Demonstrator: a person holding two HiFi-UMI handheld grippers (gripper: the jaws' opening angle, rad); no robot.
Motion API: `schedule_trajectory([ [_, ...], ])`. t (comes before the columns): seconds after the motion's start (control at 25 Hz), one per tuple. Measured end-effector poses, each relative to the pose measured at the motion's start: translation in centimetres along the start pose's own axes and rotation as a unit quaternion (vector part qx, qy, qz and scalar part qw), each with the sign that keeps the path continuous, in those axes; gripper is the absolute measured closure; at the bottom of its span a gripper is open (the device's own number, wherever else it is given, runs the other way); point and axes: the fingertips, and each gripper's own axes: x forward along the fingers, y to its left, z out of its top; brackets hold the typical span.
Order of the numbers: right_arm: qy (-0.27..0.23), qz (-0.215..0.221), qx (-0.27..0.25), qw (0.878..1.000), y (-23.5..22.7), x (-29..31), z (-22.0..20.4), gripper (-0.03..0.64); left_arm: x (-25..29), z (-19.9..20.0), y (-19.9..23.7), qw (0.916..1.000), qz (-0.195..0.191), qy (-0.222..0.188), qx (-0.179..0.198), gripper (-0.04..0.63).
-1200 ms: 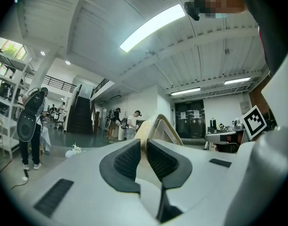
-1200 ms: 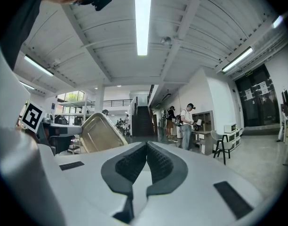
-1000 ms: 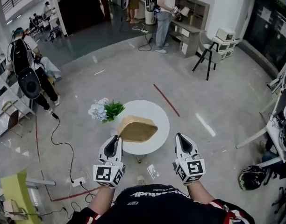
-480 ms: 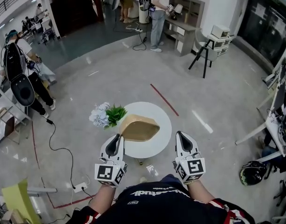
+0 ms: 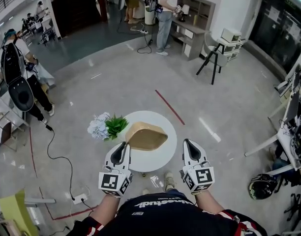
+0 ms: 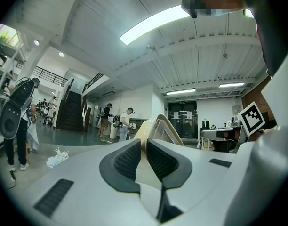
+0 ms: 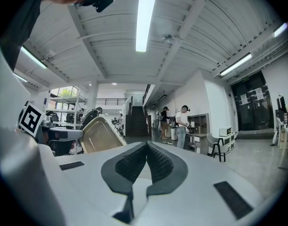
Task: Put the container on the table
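Note:
A beige plastic container (image 5: 146,135) hangs tilted over the round white table (image 5: 163,154) in the head view. My left gripper (image 5: 124,146) is shut on the container's near left rim. In the left gripper view the pale rim (image 6: 156,126) rises from between the closed pads (image 6: 127,159) of that gripper (image 6: 144,147). My right gripper (image 5: 189,145) sits to the right of the container, apart from it, shut on nothing. The right gripper view has its jaws (image 7: 147,149) pressed together, with the container's open inside (image 7: 99,133) off to the left.
A bunch of white flowers with green leaves (image 5: 105,127) lies at the table's left edge. A person with a backpack (image 5: 15,77) stands far left, a cable (image 5: 57,156) trails on the floor, and a red tape line (image 5: 169,107) runs behind the table. A dark helmet (image 5: 261,187) lies at the right.
The table and flowers have slid slightly left and down in the head view as I stepped closer; a shoe now shows below the table. Both grippers keep their pose, the container still held.

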Motion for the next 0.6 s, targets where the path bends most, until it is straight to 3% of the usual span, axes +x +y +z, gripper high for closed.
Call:
schedule_trajectory([
  [0.6,-0.014,0.032,-0.004,0.999,-7.9,6.9,1.8,0.617,9.5,0.7,-2.2,0.9998,0.012,0.001,-0.018,0.541],
])
